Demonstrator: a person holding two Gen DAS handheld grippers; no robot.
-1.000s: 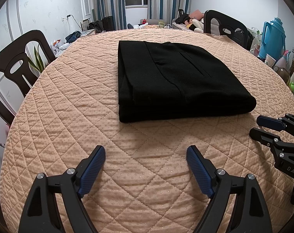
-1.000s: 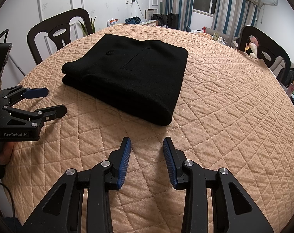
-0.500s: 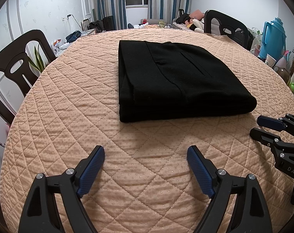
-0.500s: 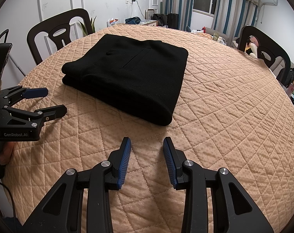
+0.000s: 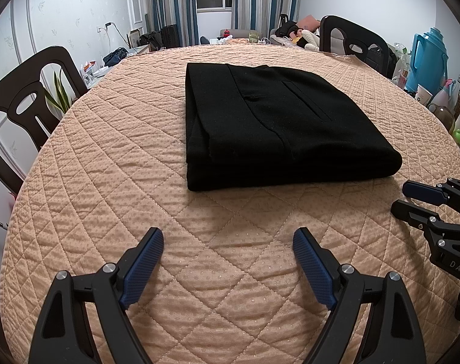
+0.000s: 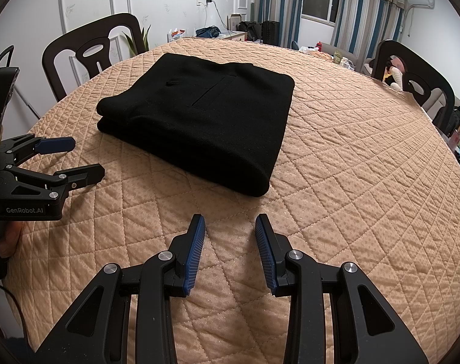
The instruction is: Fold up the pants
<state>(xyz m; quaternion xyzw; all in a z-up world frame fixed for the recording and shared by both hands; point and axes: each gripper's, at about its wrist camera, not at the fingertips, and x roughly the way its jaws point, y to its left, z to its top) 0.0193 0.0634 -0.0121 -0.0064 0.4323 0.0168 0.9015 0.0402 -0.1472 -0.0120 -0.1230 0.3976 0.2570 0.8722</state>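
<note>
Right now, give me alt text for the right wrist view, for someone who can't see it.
Black pants lie folded in a neat stack on a table's quilted peach cover. The right gripper hangs open and empty in front, the left gripper open at left.

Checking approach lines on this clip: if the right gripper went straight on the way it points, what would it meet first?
Probably the quilted table cover just ahead of the right gripper, which angles down, open and empty. The folded black pants lie farther along; depth is uncertain.

One pants (image 5: 278, 127), two chairs (image 6: 93, 51)
</note>
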